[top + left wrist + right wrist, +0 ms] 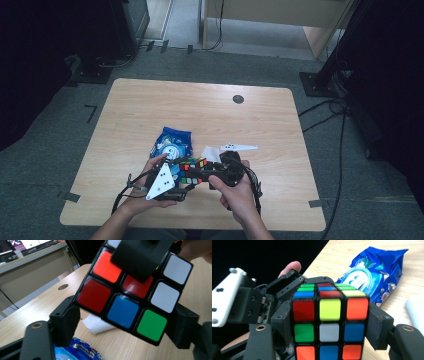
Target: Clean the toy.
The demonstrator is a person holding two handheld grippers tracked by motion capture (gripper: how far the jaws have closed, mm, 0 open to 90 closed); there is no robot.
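Puzzle cube (192, 170): held up off the tabletop (270, 120), lower centre of the high view, between the two hand-held grippers. Faces are mixed. In the right gripper view the near face (329, 327) shows red, yellow, orange, green, white and blue squares, no row of one colour. In the left gripper view the face (130, 293) is likewise mixed: orange, red, white, blue, green. Judged: cube is far from solved; the turning work is under way, with most of it left.

Right gripper (210, 176): clamped on the cube. In its own view both black jaws press flat against the cube's left and right sides, lower half of the frame.

Left gripper (175, 186): released. In its own view a visible gap separates the lower left jaw from the cube's edge; the right jaw sits close to the cube's lower right corner, contact not clear. The cube lies between the jaws, but they do not pinch it. Judged: this is a regrip between turns, with the right gripper carrying the cube alone.

Surroundings: blue snack packet (172, 142) lies on the tabletop just above the cube in the high view; a white paper scrap (210, 152) lies to its right, near the right gripper.
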